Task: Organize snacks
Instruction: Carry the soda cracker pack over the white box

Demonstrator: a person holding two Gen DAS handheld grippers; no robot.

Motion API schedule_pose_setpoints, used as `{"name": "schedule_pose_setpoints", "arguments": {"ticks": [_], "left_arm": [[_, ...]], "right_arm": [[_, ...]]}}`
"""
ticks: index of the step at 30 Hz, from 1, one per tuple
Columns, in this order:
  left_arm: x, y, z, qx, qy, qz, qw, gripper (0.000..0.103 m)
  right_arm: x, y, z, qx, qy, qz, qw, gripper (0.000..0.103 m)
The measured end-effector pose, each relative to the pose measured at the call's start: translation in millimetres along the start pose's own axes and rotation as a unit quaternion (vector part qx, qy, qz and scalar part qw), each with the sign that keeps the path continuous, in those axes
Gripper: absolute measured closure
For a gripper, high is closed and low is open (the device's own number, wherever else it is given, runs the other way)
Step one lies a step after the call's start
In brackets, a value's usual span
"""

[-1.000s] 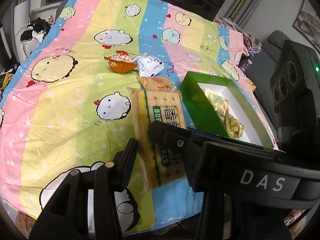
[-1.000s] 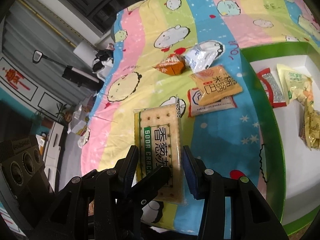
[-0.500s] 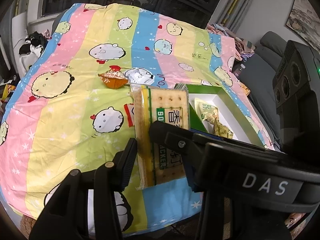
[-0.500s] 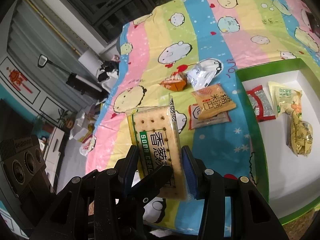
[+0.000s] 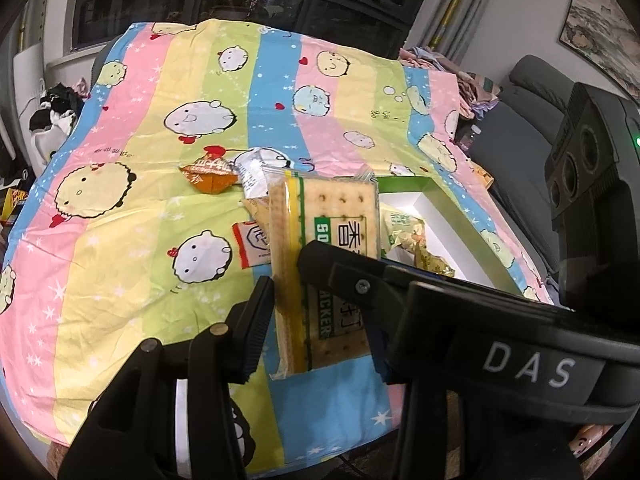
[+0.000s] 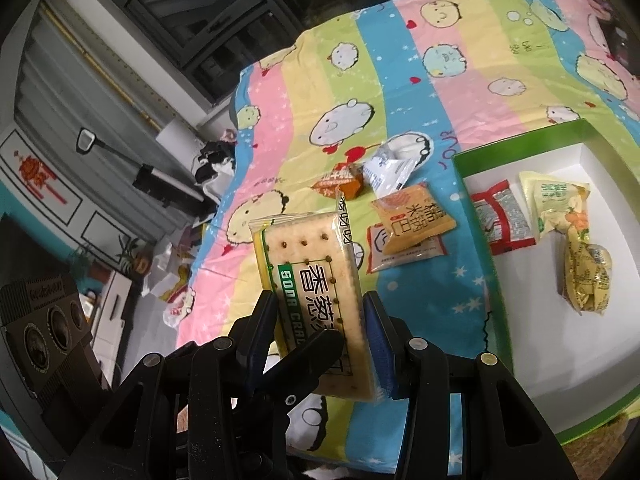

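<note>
Beyond my fingers lies a pastel-striped cartoon bedsheet (image 5: 120,208) below dark windows. Both the left gripper (image 5: 320,304) and right gripper (image 6: 320,320) clamp the clear-wrapped soda cracker packet (image 6: 316,280). Only my right view shows the green-rimmed white box's (image 6: 472,216) red packet (image 6: 504,216).

Green-edged white box (image 6: 472,216); pastel-striped cartoon sheet (image 6: 400,64)
</note>
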State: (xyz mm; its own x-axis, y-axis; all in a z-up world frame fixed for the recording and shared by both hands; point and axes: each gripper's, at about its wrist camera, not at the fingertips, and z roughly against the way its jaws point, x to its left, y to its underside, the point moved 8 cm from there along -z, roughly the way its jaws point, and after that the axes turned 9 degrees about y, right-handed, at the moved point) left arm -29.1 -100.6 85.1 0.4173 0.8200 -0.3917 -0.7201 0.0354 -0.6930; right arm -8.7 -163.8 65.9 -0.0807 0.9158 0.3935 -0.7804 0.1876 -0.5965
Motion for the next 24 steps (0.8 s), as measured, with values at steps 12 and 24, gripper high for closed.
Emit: {"name": "schedule_pose_setpoints", "arguments": {"ticks": [12, 24], "left_arm": [[-41, -18, -8, -0.011, 0.023, -0.047, 0.9986, 0.061], [-83, -28, -35, 0.006, 0.057, -0.085, 0.9948, 0.061]], "right_arm": [[-28, -17, 32, -0.044, 0.013, -0.028, 0.999, 0.055], [-72, -29, 57, -0.078, 0.035, -0.072, 0.994, 0.055]]}}
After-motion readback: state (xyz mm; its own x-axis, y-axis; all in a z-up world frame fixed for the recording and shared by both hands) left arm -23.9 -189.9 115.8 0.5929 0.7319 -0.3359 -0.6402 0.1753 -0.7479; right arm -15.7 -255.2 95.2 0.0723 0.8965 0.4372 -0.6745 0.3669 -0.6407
